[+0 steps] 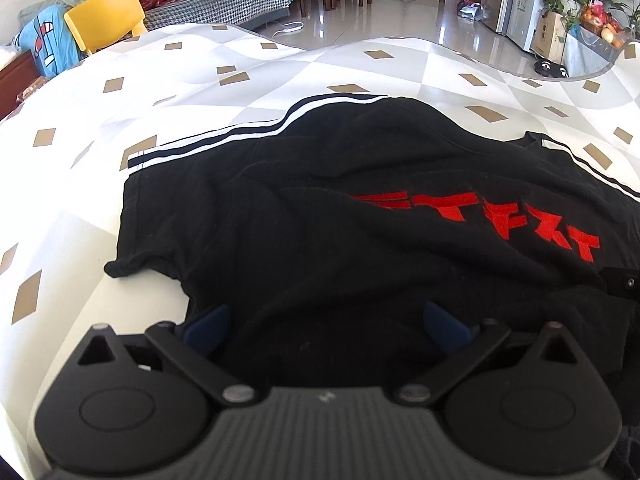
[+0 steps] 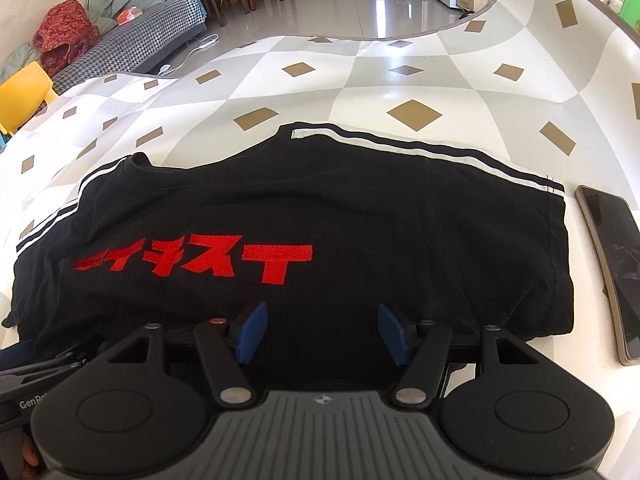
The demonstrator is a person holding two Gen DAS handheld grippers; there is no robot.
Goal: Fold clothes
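Observation:
A black T-shirt point(image 1: 340, 208) with red lettering and white-striped sleeves lies partly folded on the patterned tablecloth point(image 1: 200, 80). It also shows in the right wrist view point(image 2: 360, 220). My left gripper point(image 1: 326, 324) is open, its blue pads wide apart over the shirt's near edge. My right gripper point(image 2: 322, 332) is open too, its blue pads apart over the near hem, below the red lettering point(image 2: 208, 260). Neither holds any cloth.
A dark phone point(image 2: 612, 264) lies on the table just right of the shirt. The tablecloth point(image 2: 400, 80) stretches beyond the shirt. A yellow chair point(image 1: 106, 16) stands at the far left table edge. Sofa, fridge and plants stand farther back.

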